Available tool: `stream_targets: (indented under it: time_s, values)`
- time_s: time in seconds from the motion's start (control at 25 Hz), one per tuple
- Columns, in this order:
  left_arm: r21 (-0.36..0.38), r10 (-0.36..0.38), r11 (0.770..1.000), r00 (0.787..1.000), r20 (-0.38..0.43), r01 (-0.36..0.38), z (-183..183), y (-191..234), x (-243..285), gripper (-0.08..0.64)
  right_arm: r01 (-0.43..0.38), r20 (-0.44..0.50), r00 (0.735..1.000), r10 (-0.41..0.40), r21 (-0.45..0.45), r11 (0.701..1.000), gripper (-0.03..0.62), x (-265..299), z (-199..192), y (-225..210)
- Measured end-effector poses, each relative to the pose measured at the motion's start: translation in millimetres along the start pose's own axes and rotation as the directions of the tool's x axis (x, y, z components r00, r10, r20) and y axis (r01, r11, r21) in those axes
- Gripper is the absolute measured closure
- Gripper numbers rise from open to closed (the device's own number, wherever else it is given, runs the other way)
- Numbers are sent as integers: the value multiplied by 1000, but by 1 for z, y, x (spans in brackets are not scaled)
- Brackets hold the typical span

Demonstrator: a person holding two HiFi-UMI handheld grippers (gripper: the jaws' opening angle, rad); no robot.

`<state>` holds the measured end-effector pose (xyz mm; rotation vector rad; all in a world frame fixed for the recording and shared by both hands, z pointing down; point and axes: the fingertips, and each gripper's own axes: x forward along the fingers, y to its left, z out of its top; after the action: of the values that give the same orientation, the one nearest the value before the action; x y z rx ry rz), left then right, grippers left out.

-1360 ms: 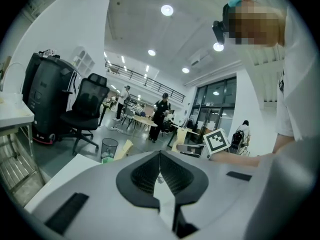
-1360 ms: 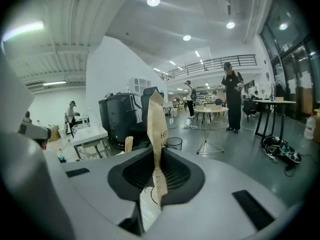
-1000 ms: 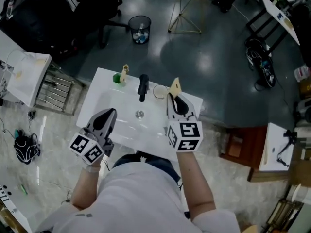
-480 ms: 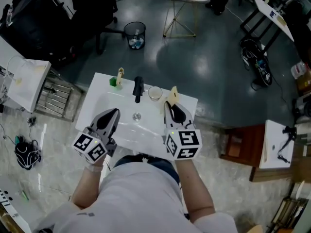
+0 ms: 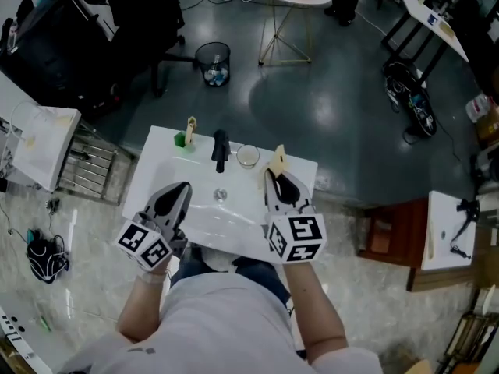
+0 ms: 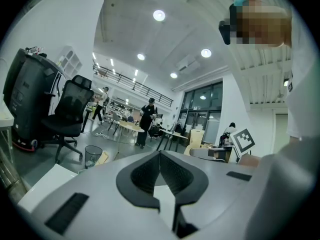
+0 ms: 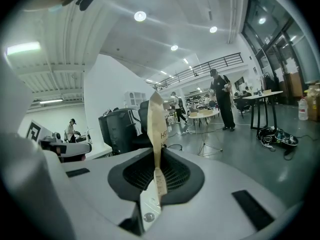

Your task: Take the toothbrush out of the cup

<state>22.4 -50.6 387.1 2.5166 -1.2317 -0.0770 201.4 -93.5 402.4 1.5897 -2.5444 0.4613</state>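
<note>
While clamped on toothbrush (image 7: 156, 124) | right tool (image 5: 273, 176): flat pale-tan printed strip, upright between jaws | left tool (image 5: 181, 189): closed, empty

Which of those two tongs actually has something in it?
The right tongs: a pale toothbrush is pinched between their jaws and sticks up past the tips. The left tongs are shut on nothing.

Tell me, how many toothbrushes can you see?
2. The held toothbrush is pinched in the right gripper, near the cup. The other toothbrush, if it is one, stands in the green holder at the sink's back left. More could be hidden.
</note>
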Motion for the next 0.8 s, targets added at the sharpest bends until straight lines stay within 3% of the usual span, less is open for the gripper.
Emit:
stream_targets:
  time_s: [0.32,0.8]
  values:
    - [22,-89,996,996,-32,90,6,42,-15,543,96,-3,995,-96,11,995,546,21,-16,18]
    - [22,-166,986,985,-45,168,32,180,-82,542,190,-13,982,-190,24,982,546,100,-25,141]
